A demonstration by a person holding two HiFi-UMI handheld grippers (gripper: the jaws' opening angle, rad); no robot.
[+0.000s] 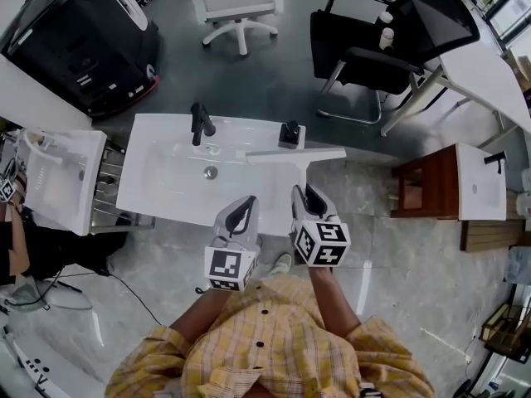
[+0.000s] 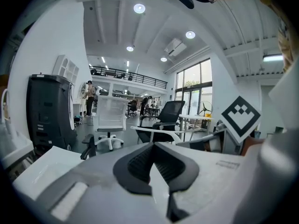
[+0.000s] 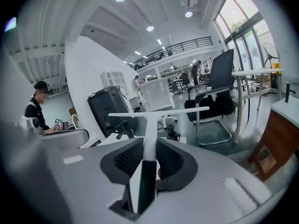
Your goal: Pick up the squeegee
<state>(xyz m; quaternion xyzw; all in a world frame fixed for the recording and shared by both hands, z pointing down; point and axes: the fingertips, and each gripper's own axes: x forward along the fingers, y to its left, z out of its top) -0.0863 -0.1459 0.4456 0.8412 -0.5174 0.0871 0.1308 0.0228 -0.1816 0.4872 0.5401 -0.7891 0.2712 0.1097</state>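
The squeegee (image 1: 295, 155) is white and T-shaped, its blade level above the right end of the white washbasin (image 1: 162, 191). My right gripper (image 1: 304, 194) is shut on its handle. In the right gripper view the squeegee (image 3: 150, 125) runs straight up between the two dark pads (image 3: 125, 161), with the blade across the top. My left gripper (image 1: 246, 208) hangs beside it to the left, over the basin's front edge, shut and empty. In the left gripper view the left gripper (image 2: 150, 149) has its fingertips touching and nothing between them.
A black tap (image 1: 200, 123) and a small black holder (image 1: 289, 133) stand at the basin's back edge. A second white basin (image 1: 58, 181) is at the left, a wooden cabinet (image 1: 421, 185) at the right. A black machine (image 1: 83, 36) and two office chairs (image 1: 390, 40) stand beyond.
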